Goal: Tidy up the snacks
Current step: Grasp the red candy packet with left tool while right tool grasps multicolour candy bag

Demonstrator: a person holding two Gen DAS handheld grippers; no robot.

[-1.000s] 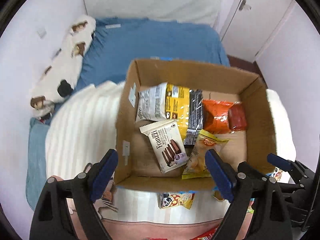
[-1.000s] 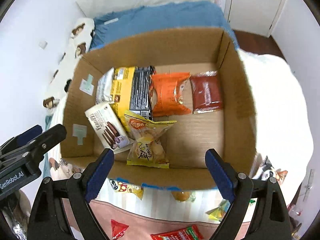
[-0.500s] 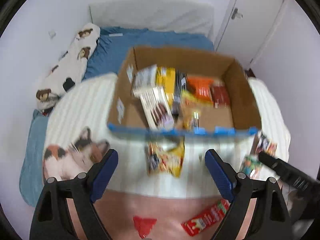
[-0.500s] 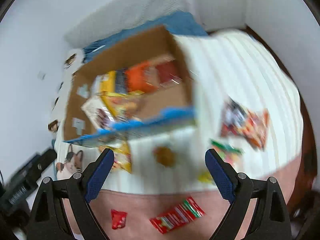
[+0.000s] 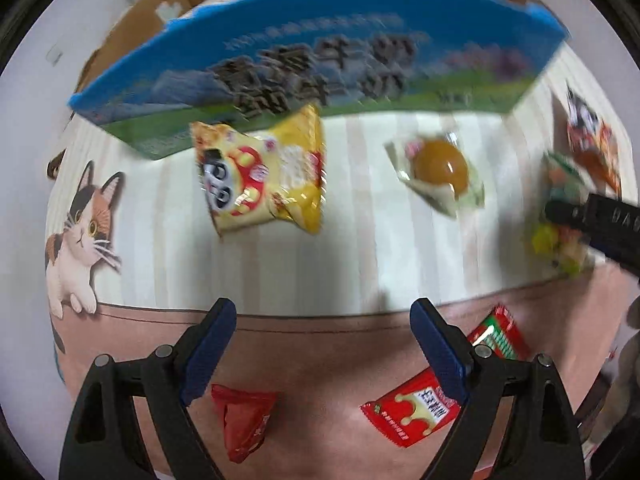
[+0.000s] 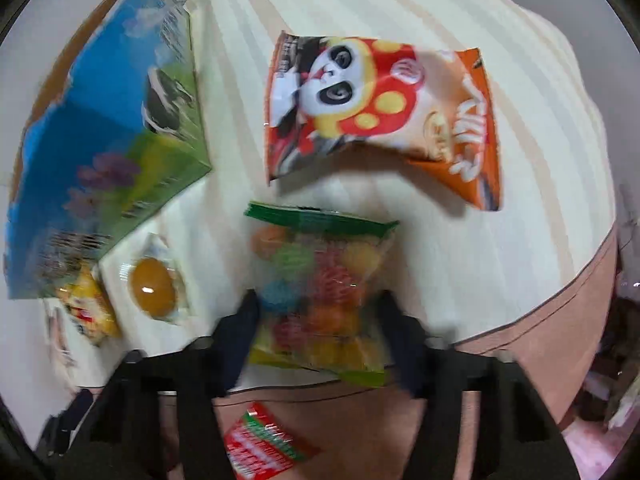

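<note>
1. Left gripper (image 5: 323,322): jaws spread wide, nothing between them; both blue-padded fingers (image 5: 210,346) point toward 12 o'clock above the pink border of the blanket (image 5: 320,272)
2. Right gripper (image 6: 320,322): heavily blurred; its two fingers flank the lower end of the clear candy bag (image 6: 320,292). Whether they have closed on it cannot be told
3. Clear candy bag: green top seal, multicoloured round sweets inside; lies on the striped cream area of the blanket, near its seam with the pink border. In the left wrist view it sits at 3 o'clock, partly behind the right gripper's dark body
4. Printed cardboard box (image 5: 320,52): blue-and-green outer wall at 12 o'clock in the left view, at 9 to 10 o'clock in the right view; snack packets just show over its rim
5. Yellow panda packet (image 5: 260,176): its upper edge touches or overlaps the box wall, at 11 o'clock from the left gripper
6. Orange panda packet (image 6: 380,116): at 12 o'clock from the candy bag, near but apart
7. Clear-wrapped round amber sweet (image 5: 440,168): between the yellow packet and the candy bag
8. Red-and-white packet (image 5: 412,408): on the pink border, at 5 o'clock beside the left gripper's right finger
9. Small red packet (image 5: 244,420): on the pink border, at 7 o'clock
10. Printed calico cat (image 5: 80,232): blanket motif at 9 o'clock
</note>
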